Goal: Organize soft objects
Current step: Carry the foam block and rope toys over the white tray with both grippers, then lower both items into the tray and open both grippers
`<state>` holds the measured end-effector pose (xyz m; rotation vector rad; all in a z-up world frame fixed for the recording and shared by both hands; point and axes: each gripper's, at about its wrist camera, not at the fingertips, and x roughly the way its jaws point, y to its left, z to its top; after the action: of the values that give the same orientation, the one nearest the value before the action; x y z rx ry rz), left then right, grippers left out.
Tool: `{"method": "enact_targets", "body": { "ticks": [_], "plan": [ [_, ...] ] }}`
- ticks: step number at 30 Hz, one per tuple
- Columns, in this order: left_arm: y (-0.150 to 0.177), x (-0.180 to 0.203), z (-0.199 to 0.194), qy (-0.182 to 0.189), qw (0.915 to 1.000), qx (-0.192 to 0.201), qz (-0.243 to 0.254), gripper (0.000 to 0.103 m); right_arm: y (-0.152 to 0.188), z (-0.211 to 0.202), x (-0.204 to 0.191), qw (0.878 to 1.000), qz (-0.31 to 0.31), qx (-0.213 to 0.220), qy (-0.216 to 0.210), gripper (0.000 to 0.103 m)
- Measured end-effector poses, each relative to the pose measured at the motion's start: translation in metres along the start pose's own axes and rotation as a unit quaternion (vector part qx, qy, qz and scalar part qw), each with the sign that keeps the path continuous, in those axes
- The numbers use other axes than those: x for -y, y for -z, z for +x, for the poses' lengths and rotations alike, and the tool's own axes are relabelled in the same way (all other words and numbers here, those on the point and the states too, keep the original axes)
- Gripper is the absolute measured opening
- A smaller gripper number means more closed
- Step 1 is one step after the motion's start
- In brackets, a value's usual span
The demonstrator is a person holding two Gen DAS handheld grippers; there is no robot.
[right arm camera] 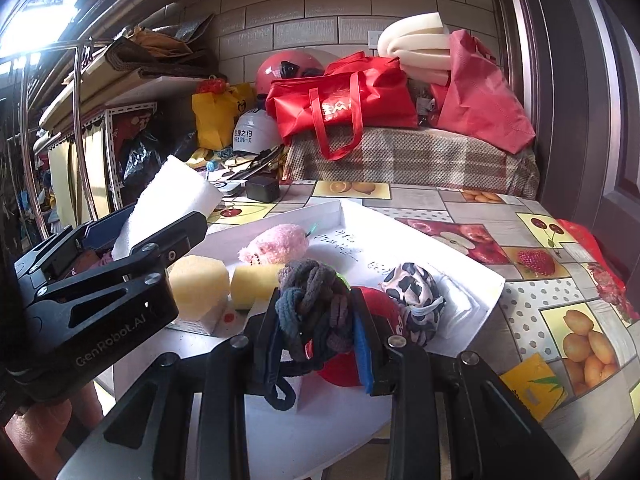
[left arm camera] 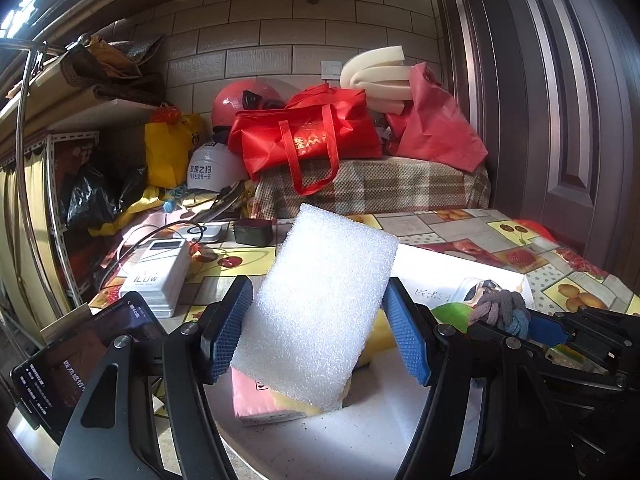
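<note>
Over a cluttered fruit-print table (right arm camera: pixel 532 236), the left gripper (left arm camera: pixel 320 316) is held just below level, its blue pads (left arm camera: pixel 226 328) clamped on the two long sides of a white foam block (left arm camera: pixel 320 304). The block stands nearly upright, its long axis leaning up and to the right, its top edge well above the fingers and its lower corner hanging over a pink packet (left arm camera: pixel 256 400) on the white tray (right arm camera: pixel 472 268).

To its right, the right gripper (right arm camera: pixel 316 320) points somewhat more steeply down, jaws drawn in tight on a knotted bundle of grey and dark hair ties (right arm camera: pixel 312 304); one dark loop dangles below the fingers. A hand (right arm camera: pixel 36 436) shows at the near left edge of the right wrist view, under the left gripper's black body.

In the tray lie two yellow sponge pieces (right arm camera: pixel 200 284), a pink plush toy (right arm camera: pixel 276 244), a black-and-white patterned scrunchie (right arm camera: pixel 416 292) and a red object (right arm camera: pixel 380 304) partly hidden behind the bundle. The tray's far right portion is bare, and its far rim stands clear of a black box (right arm camera: pixel 262 188). A white device (left arm camera: pixel 160 276) and a phone (left arm camera: pixel 80 364) crowd the table's left edge.
</note>
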<state>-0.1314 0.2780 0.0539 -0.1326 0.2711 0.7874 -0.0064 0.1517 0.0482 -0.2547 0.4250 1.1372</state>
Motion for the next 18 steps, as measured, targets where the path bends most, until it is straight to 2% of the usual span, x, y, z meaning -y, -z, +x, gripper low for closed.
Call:
{"method": "enact_targets", "body": {
  "ticks": [4,7,8,9,10,11,12,13,14,18],
  "plan": [
    [-0.001,-0.001,0.011,0.007,0.9996,-0.025,-0.005,0.069,-0.003,0.016,0.006,0.999,0.020,-0.034,-0.002,0.031],
    [-0.001,0.000,0.016,0.011,0.9992,-0.038,-0.003,0.070,-0.001,0.015,0.007,0.999,0.022,-0.036,-0.001,0.032],
    [-0.001,0.001,0.016,0.008,0.9992,-0.039,-0.003,0.073,-0.001,0.014,0.006,0.999,0.020,-0.034,0.000,0.032],
    [0.000,0.001,0.015,0.005,0.9993,-0.038,-0.004,0.081,-0.001,0.013,0.005,0.999,0.017,-0.033,0.002,0.033],
    [0.000,0.001,0.014,0.002,0.9993,-0.036,-0.004,0.091,-0.002,0.015,0.003,0.999,0.013,-0.035,0.002,0.046],
    [0.000,0.001,0.014,-0.003,0.9994,-0.035,-0.004,0.096,-0.002,0.015,0.002,0.999,0.009,-0.035,0.003,0.059],
    [0.000,0.000,0.013,-0.006,0.9995,-0.030,-0.008,0.103,-0.002,0.015,0.001,0.999,0.007,-0.036,0.011,0.084],
    [0.000,-0.001,0.012,-0.006,0.9995,-0.029,-0.011,0.103,-0.002,0.016,0.001,0.999,0.007,-0.036,0.017,0.098],
    [0.000,-0.002,0.013,-0.006,0.9994,-0.031,-0.013,0.103,-0.002,0.015,0.001,0.999,0.007,-0.035,0.020,0.103],
    [0.000,-0.003,0.014,-0.005,0.9994,-0.031,-0.015,0.103,-0.002,0.013,0.001,0.999,0.005,-0.026,0.030,0.103]
  ]
}}
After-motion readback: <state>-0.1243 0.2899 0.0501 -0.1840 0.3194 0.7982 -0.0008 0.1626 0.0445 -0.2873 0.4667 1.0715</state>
